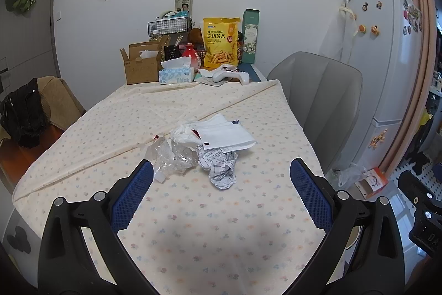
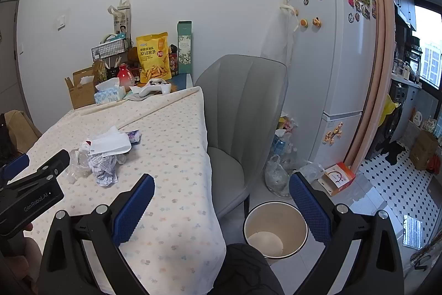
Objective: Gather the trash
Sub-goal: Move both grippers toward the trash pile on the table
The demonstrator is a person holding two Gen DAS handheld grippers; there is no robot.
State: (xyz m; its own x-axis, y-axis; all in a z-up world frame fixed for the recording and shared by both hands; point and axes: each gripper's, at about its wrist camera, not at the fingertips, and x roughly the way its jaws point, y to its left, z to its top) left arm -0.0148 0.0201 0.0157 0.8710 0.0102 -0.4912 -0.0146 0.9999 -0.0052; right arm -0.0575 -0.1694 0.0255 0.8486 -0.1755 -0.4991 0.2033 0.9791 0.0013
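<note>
Grippers spread wide over the trash

Left gripper (image 1: 221,181) hangs with jaws wide, holding nothing, just short of the trash pile (image 1: 205,145) on the flowered tablecloth (image 1: 210,234). Right gripper (image 2: 222,198), equally wide and holding nothing, hovers above the table edge and the floor bin (image 2: 276,230) beside a grey chair (image 2: 243,112)

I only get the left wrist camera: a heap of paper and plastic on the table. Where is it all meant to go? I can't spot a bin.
Observer: The right wrist camera shows a round bin on the floor, beside the grey chair.
Operator: Is it full?
Observer: No, it looks empty inside.
Operator: Anything hiding behind the heap?
Observer: Yes, a small purple packet lies at the far edge of the white paper.
</note>
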